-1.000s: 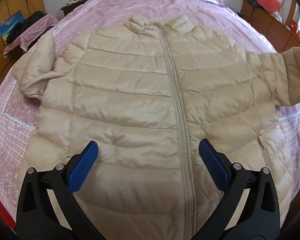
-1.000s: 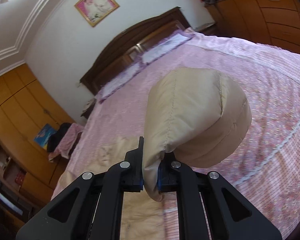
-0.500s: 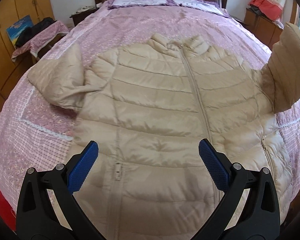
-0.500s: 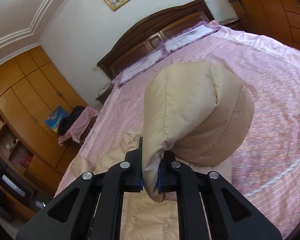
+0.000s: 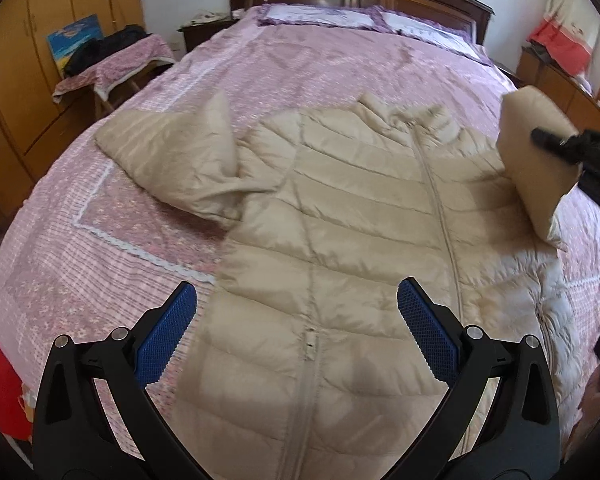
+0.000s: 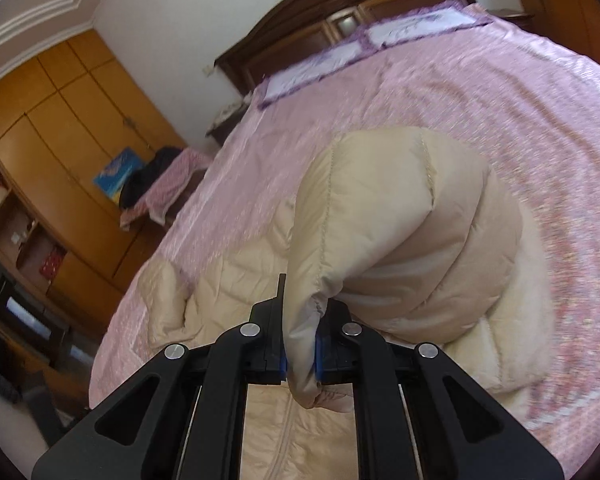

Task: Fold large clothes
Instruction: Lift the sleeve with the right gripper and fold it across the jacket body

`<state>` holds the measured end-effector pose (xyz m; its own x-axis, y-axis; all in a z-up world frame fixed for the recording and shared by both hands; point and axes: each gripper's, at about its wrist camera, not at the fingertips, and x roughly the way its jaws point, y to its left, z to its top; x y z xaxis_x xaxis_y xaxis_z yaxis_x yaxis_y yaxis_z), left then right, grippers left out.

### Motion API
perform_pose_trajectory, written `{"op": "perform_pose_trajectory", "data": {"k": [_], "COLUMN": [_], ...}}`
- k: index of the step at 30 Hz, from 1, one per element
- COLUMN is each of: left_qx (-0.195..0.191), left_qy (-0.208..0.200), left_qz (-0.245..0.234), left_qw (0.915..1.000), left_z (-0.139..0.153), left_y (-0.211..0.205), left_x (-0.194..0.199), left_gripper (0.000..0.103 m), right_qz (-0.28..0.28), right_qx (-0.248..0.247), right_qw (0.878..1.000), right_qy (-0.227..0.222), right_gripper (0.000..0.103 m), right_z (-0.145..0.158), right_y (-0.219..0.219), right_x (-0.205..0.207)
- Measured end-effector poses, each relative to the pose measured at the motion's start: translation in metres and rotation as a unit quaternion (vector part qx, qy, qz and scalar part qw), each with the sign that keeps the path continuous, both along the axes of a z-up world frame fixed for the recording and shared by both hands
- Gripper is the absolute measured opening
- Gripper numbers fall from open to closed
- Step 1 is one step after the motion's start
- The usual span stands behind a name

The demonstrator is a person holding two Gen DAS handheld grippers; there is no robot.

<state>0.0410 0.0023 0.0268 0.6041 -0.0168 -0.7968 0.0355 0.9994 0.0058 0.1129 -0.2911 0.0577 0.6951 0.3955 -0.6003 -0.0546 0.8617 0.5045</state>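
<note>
Beige quilted puffer jacket (image 5: 340,248) flat, zipped, on pink bed (image 5: 308,64). Right gripper (image 6: 300,354) fingers pinch puffy sleeve cuff (image 6: 304,344) at 3 o'clock; left gripper (image 5: 296,332) fingers wide, empty.

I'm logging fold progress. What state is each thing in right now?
Beige quilted puffer jacket: flat on the bed, front up, zipped.
Jacket's held sleeve: lifted, cuff pinched.
Jacket's other sleeve: lying crumpled, out to the side.
Right gripper: shut on the cuff.
Left gripper: open, empty, above the hem.
Pink patterned bedspread: spread out.
</note>
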Motion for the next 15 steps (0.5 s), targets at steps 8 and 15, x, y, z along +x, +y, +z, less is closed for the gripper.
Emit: {"op": "perform_pose_trajectory", "data": {"k": [8,15], "left_qx": [-0.009,-0.01], "left_qy": [0.003,0.01], "left_qz": [0.016,0.005], "left_qw": [0.9998,0.9999], "left_z": [-0.004,-0.012], "left_y": [0.004,-0.009], "left_x": [0.017,0.043], "left_gripper": [0.1,0.1], "right_qz": [0.032,0.046], "right_qx": [-0.002,-0.007], "right_qw": [0.997,0.993], "right_qy": [0.065,0.107], "right_gripper": [0.011,0.011], "right_z": [-0.06,-0.101], "right_y": [0.026,0.043], "right_x": [0.03,0.044]}}
